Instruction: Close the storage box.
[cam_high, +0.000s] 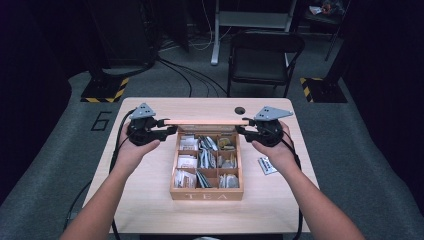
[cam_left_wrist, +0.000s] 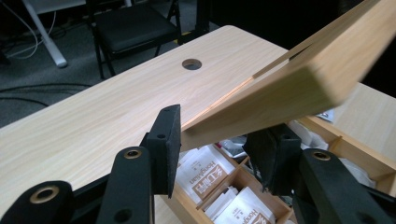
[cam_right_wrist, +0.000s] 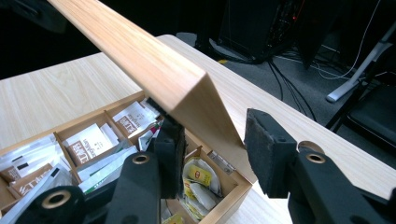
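Light wooden hinged lid (cam_high: 206, 121) of the tea box (cam_high: 206, 195) stands raised at 12 o'clock; left gripper (cam_high: 167, 131) and right gripper (cam_high: 242, 131) straddle its ends, jaws loose, gripping nothing.

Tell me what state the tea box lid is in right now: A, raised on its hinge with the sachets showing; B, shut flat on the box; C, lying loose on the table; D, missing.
A: the lid stands raised at the back of the tea box, with the sachets showing in the compartments.
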